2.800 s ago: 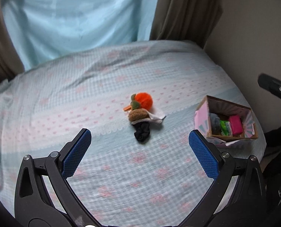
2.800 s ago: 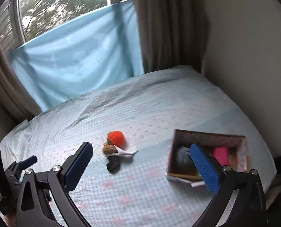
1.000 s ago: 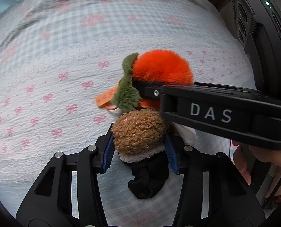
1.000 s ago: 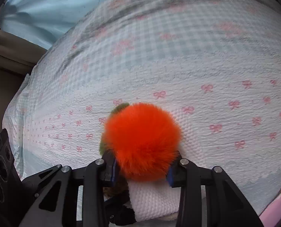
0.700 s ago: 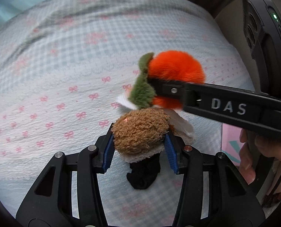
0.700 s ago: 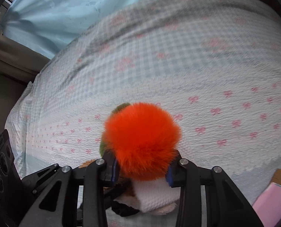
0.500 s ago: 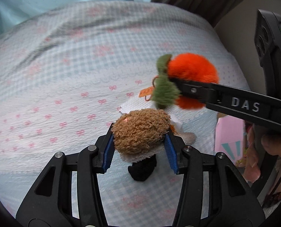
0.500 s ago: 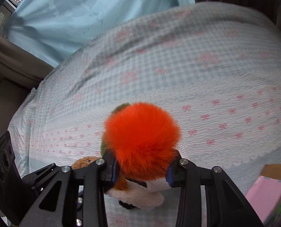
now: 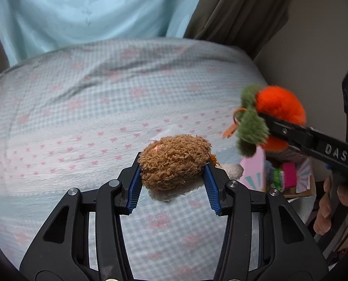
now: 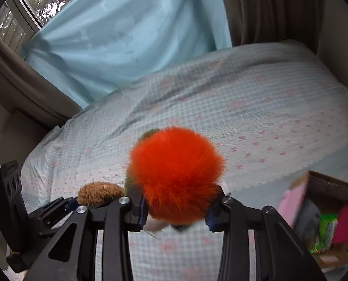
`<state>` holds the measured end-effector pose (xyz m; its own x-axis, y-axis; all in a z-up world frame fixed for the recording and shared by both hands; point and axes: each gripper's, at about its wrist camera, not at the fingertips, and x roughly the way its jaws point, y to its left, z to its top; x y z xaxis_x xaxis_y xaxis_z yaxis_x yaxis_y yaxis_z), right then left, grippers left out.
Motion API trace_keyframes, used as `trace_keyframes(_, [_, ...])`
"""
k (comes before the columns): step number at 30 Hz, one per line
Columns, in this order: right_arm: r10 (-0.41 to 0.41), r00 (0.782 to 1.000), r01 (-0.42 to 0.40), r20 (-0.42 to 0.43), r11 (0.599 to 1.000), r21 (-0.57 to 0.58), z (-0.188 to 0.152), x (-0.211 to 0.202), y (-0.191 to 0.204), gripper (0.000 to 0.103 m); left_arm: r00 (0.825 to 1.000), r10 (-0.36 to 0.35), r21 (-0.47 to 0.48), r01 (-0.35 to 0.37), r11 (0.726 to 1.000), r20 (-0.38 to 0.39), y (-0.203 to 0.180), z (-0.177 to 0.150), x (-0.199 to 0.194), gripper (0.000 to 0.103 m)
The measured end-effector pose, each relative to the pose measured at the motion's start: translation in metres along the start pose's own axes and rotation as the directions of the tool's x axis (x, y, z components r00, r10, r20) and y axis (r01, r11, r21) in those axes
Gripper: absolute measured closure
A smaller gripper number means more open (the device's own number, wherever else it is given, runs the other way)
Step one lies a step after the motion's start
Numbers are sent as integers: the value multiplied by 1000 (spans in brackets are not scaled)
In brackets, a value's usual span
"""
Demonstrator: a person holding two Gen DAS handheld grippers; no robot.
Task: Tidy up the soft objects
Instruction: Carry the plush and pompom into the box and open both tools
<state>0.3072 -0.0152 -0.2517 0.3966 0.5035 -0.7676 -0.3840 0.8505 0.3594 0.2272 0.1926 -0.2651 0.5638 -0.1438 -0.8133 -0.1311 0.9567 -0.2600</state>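
The left claw is clamped on a curly brown plush toy, held above the checked bedspread. The right claw is pinched around a fluffy orange pompom with green leaves, raised to the right of the brown toy. An open cardboard box holding pink and green items sits on the bed at the right edge, below the pompom
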Motion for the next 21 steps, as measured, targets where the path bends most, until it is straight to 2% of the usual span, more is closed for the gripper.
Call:
trace_keyframes(4, [-21,999,20,36,999,35,-13,-47,4,68,999,-19,3,19,1000,42,-17,-1,-39,59])
trace_keyframes(10, [-85,991,79,102,995,64,-36,-114,-3,68,995,-59,88,52,995,76,-64,-1,-72,59])
trace_keyframes(14, [-140,980,127,140,987,96,-50,-154,-22,68,992,-98,142,86,986,76,-102,-1,-77,59])
trace_keyframes(21, [-232,958,199,171,962,187,-66,-209,-86,68,986,-156,201,142,969,58,-177,-5,-66,59])
